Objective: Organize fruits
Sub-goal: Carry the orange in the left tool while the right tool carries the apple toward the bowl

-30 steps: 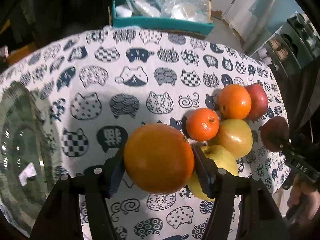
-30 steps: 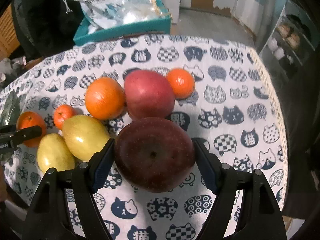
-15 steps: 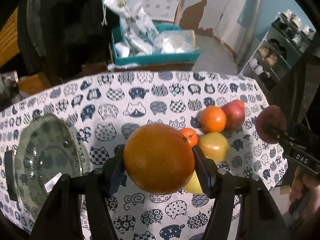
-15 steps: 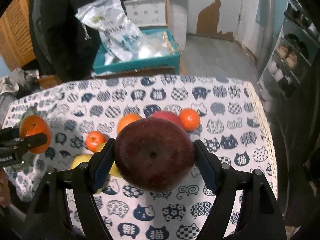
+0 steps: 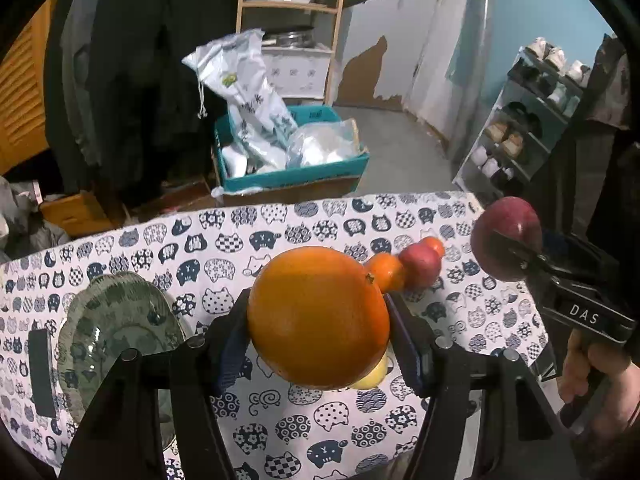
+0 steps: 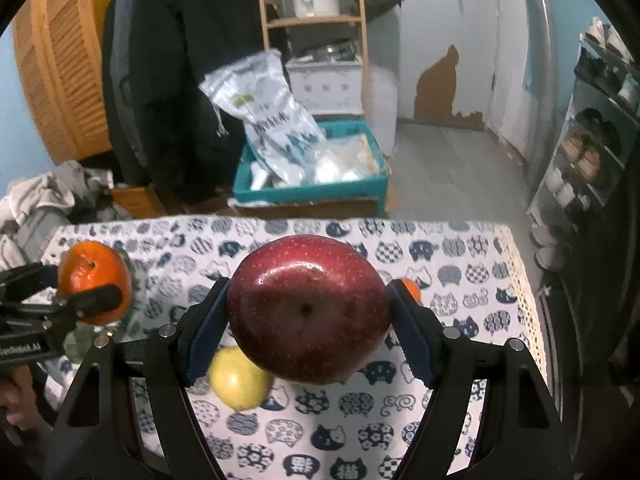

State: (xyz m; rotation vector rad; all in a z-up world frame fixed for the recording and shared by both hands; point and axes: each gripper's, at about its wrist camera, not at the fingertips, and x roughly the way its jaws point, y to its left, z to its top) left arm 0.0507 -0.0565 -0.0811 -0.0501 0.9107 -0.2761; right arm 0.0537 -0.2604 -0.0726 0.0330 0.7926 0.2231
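My left gripper (image 5: 318, 326) is shut on a large orange (image 5: 318, 316), held well above the cat-print tablecloth (image 5: 224, 240). My right gripper (image 6: 308, 314) is shut on a dark red apple (image 6: 308, 308), also lifted high. Each view shows the other gripper off to the side: the apple (image 5: 506, 238) at right, the orange (image 6: 94, 280) at left. Left on the cloth are a small orange (image 5: 386, 270), a red apple (image 5: 420, 264), another small orange (image 5: 434, 245) and a yellow fruit (image 6: 236, 380), mostly hidden behind the held fruit.
A green glass plate (image 5: 116, 332) lies on the table's left side. Beyond the far edge stands a teal box (image 5: 288, 172) with plastic bags. A shoe rack (image 5: 520, 128) is at right, a wooden shelf (image 6: 316, 20) and a dark coat (image 6: 180, 60) behind.
Both grippers have risen with their fruit and tilted up, so the table looks smaller and more of the room shows. The green plate has come fully into the left view.
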